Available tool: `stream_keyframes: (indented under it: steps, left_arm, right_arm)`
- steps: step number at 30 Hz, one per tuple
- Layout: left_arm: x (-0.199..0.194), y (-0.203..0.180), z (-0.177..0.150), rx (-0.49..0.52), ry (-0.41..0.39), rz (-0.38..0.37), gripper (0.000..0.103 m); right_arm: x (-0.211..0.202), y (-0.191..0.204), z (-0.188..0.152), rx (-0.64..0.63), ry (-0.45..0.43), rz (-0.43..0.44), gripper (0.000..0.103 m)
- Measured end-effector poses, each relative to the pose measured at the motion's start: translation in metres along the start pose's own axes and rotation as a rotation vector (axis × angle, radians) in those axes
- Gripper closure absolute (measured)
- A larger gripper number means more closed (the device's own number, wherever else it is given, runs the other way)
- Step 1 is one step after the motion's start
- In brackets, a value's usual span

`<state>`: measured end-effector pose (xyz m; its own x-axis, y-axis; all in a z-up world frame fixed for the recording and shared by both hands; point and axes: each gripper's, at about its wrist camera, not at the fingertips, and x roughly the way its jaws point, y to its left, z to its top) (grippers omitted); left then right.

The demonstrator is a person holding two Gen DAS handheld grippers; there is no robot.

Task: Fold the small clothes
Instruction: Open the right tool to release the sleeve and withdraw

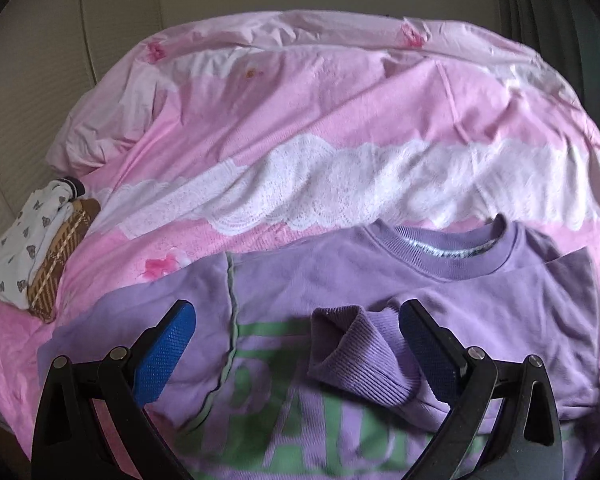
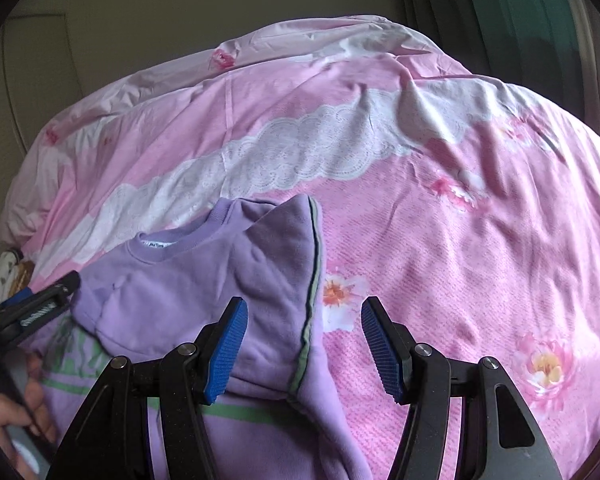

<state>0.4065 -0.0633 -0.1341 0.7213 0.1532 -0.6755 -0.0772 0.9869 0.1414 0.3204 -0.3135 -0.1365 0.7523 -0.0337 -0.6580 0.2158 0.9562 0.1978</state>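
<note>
A small purple sweatshirt [image 1: 340, 280] with green lettering lies face up on a pink bed cover [image 1: 340, 120]. One sleeve is folded across its chest, with the ribbed cuff [image 1: 352, 352] between my left fingers. My left gripper [image 1: 296, 336] is open just above the chest, holding nothing. In the right wrist view the sweatshirt [image 2: 180, 292] has its right side and sleeve folded inward, with a green seam [image 2: 312, 320] along the fold. My right gripper [image 2: 304, 344] is open over that folded edge. The left gripper [image 2: 40, 308] shows at the left edge.
A folded white garment with small prints [image 1: 24, 248] and a brown checked one [image 1: 64, 256] lie at the bed's left edge. The pink cover [image 2: 460, 240] with flowers and a white lace band spreads to the right. A beige wall and a dark green curtain [image 2: 520, 20] stand behind.
</note>
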Motion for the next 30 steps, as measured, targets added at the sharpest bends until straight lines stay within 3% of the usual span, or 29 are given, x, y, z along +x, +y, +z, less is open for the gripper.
stream_keyframes:
  steps: [5,12,16,19,23,26,30]
  left_arm:
    - [0.018,0.006,-0.013,-0.034,0.068,0.033,0.001]
    - [0.019,0.025,-0.035,-0.095,0.102,0.033,0.000]
    - [0.024,0.024,-0.040,-0.077,0.111,0.044,0.000]
    - [0.015,0.020,-0.035,-0.065,0.090,0.054,0.000]
    - [-0.006,0.013,-0.029,-0.052,0.048,0.026,0.000]
    - [-0.015,0.008,-0.024,-0.047,0.022,0.009,0.000]
    - [-0.009,0.002,-0.023,-0.029,0.014,0.032,0.000]
  right_arm:
    - [0.003,-0.001,-0.005,0.008,0.005,0.011,0.042]
    - [0.011,0.001,-0.014,-0.004,0.030,0.006,0.042]
    - [0.020,0.002,-0.021,-0.033,0.074,-0.047,0.042]
    - [0.029,-0.005,-0.026,-0.028,0.131,-0.090,0.042]
    - [0.029,-0.016,-0.023,-0.005,0.137,-0.120,0.042]
    - [0.028,-0.017,-0.013,0.017,0.126,-0.086,0.042]
    - [0.042,-0.005,0.003,-0.048,0.116,-0.071,0.042]
